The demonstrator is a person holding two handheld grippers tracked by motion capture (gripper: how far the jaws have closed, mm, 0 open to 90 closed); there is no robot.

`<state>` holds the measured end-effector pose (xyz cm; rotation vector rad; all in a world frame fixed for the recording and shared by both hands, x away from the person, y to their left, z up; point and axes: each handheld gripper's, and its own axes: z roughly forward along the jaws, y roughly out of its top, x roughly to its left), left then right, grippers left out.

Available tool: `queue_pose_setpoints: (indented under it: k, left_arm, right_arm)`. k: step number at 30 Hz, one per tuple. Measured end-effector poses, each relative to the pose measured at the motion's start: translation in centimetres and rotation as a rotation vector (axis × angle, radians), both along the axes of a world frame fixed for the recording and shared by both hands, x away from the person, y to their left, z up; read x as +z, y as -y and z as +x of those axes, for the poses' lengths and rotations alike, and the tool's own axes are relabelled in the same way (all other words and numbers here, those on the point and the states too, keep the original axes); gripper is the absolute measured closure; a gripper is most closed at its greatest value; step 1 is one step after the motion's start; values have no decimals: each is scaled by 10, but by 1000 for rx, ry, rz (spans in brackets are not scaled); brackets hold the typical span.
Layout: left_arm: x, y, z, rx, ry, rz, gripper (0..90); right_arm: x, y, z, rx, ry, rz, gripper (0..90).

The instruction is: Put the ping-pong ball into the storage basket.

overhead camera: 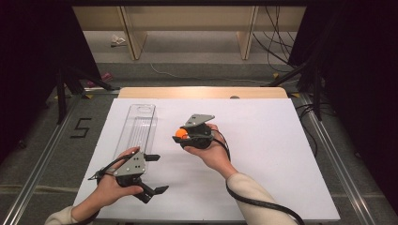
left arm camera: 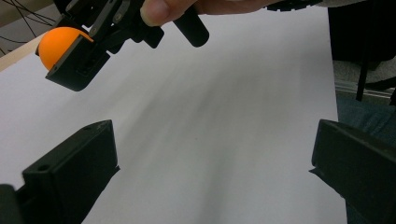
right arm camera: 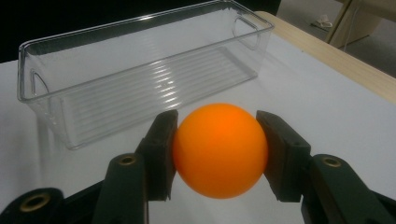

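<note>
while the person's right hand holds it raised a little over the middle of the white surface, the right hand-held gripper is clamped on a small, smooth orange ball, one black pad pressed against each side of it. in the right gripper view the orange ball sits squarely between the two pads, bulging above and below them, and the right hand-held gripper points toward a long, clear plastic bin with a ribbed floor and cut-out handles at its ends. in the high view that clear plastic bin lies lengthwise on the left half of the surface, running away from the person, with the ball just to its right and apart from its wall. the left hand-held gripper is near the front edge of the surface, held in the left hand, just past the near end of the bin; its jaws stand wide apart with nothing between them. the left gripper view bears this out: the left hand-held gripper shows its two black jaws far apart over bare white surface, and farther off, at the top left, the ball shows gripped in the other gripper, with a fingertip of the right hand above it. a grey three-cornered plate tops the right gripper, and a black cable trails from it along the person's pale sleeve.
</note>
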<state>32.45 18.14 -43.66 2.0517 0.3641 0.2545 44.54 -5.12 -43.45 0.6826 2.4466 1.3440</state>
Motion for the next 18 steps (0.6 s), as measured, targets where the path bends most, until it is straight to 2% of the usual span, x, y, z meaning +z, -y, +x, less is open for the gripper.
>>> queue_pose_setpoints:
  k: [18]
  left_arm:
    - [0, 0, 0, -4, 0, 3, 0]
  right_arm:
    - [4, -2, 2, -1, 7, 12, 516]
